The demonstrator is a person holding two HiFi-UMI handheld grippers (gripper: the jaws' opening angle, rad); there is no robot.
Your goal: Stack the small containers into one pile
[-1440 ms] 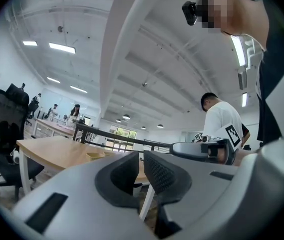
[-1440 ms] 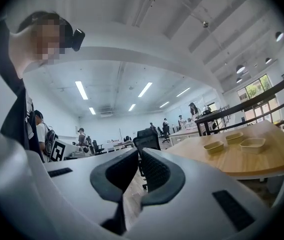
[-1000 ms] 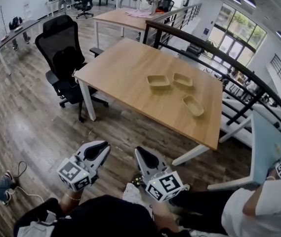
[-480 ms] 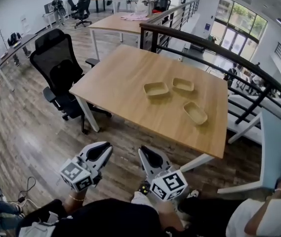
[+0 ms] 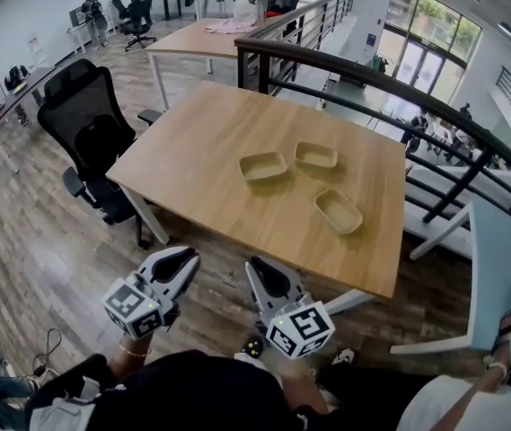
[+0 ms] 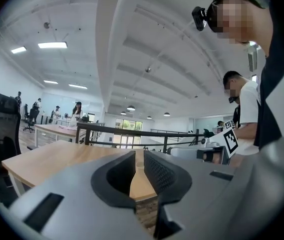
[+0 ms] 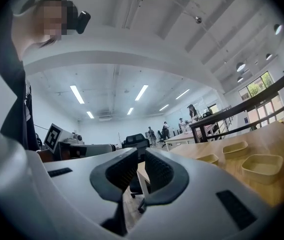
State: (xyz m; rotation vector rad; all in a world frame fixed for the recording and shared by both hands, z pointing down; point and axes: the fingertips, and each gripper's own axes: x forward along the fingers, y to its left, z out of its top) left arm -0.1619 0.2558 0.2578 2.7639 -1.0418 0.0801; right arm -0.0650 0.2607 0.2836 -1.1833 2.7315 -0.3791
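While three small containers lie apart, bare table surrounds them

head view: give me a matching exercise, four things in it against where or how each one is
1 black mesh office chair
2 nearest beige shallow container
3 left gripper
4 dark metal railing

a shut, empty, short of the light wooden table
b on that table's top
c beside the table's left edge
d behind the table's far edge

Pairs: 1-c, 2-b, 3-a, 4-d
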